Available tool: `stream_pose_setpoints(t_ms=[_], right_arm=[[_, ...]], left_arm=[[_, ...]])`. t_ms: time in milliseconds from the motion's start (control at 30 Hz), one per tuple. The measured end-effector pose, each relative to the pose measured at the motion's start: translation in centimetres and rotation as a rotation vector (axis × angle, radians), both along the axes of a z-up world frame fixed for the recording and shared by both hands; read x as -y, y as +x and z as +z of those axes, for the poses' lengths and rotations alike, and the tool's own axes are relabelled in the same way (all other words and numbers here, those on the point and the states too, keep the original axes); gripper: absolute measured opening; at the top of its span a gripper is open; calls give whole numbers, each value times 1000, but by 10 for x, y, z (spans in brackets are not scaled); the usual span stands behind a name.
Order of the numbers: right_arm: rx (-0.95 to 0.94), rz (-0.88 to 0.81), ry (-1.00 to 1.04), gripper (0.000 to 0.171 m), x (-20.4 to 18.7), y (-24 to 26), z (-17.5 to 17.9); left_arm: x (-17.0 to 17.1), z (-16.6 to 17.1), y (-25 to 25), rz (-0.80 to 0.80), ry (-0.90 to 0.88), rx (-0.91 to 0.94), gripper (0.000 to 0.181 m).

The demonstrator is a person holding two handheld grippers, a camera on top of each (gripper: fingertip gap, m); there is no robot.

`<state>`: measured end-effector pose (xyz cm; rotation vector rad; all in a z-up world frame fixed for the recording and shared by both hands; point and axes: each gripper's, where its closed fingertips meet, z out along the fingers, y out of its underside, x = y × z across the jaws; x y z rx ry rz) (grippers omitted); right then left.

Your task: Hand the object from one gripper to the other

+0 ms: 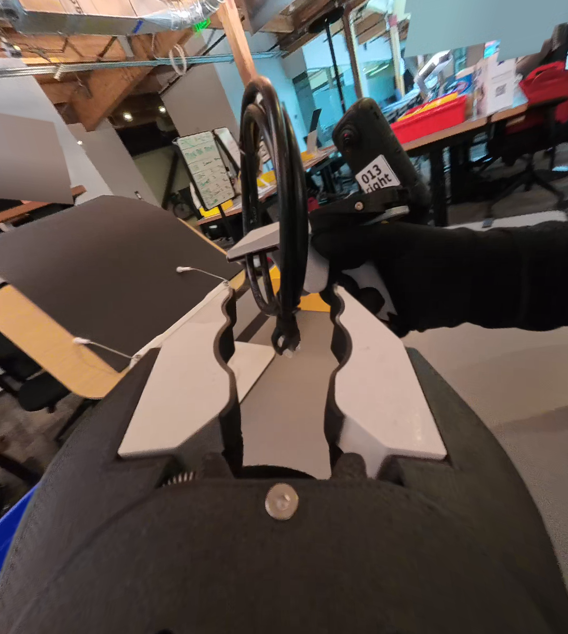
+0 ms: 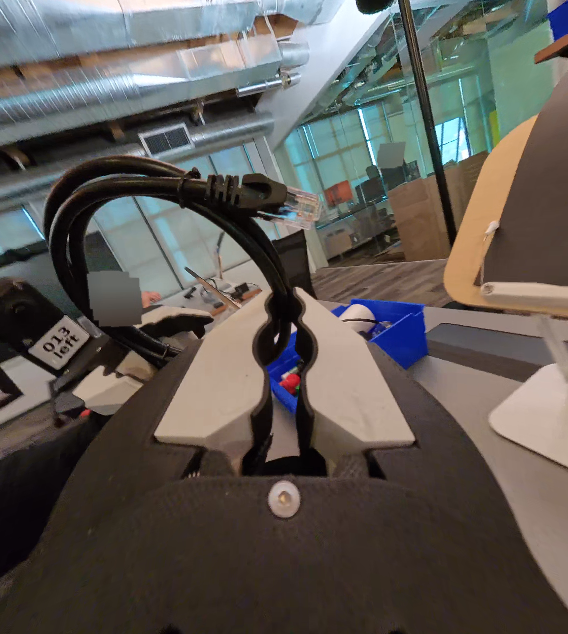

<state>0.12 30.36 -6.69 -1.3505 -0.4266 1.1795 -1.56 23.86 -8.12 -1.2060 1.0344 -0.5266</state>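
The right gripper [image 2: 287, 308] fills the lower half of the right wrist view, its white fingers [image 2: 231, 370] drawn narrow and clamped near their tips on a coiled black network cable [image 2: 70, 219]. The coil arcs up and left from the fingertips to the middle left of the frame, and its bundled end, with clear plastic plugs [image 2: 301, 209], points right at centre. In the gap between the fingers a blue bin [image 2: 399, 329] shows on the grey surface [image 2: 481, 377] beyond. At the right edge stands a white stand base [image 2: 546, 422].

In the left wrist view the left gripper [image 1: 282, 308] sits at the bottom centre with its fingers [image 1: 179, 387] spread wide, and nothing is between them. The cable [image 1: 292, 212] hangs as an upright loop just past the fingertips, at centre frame, with its tied end [image 1: 286, 334] dipping between the tips without touching either finger. The right gripper [image 1: 313, 267] comes in from the right, held by a black-gloved hand [image 1: 395, 274], and pinches the loop on its right side. A dark board [image 1: 97, 260] lies at middle left.
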Motion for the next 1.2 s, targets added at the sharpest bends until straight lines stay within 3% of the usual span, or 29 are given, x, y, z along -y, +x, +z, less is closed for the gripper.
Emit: stream_pose_setpoints(t_ms=[233, 333, 367, 433, 467, 667, 867, 1000, 1200], right_arm=[[-86, 55, -37, 3, 2, -6, -5], [-87, 57, -34, 3, 2, -8, -6], [-63, 44, -21, 12, 1, -9, -7], [20, -18, -14, 59, -5, -10, -13], [71, -38, -11, 64, -8, -9, -17], [539, -306, 259, 53, -26, 24, -31], [870, -633, 770, 46, -1, 32, 17], [1083, -671, 1047, 34, 22, 1, 19], [1239, -679, 1175, 18, 25, -16, 3]], left_arm=[[-4, 2, -5, 57, 52, 20, 12], [-3, 2, -5, 66, 72, 2, 12], [-3, 4, -6, 70, 72, 7, 11], [-6, 5, -9, 74, 37, 6, 11], [-9, 5, -12, 81, 21, 2, 11], [-26, 9, -37, 120, -136, -66, 11], [-26, -10, -45, 56, -384, -130, 10], [-19, -27, -33, 1, -489, -149, 10], [-5, -45, -16, -38, -544, -213, 11]])
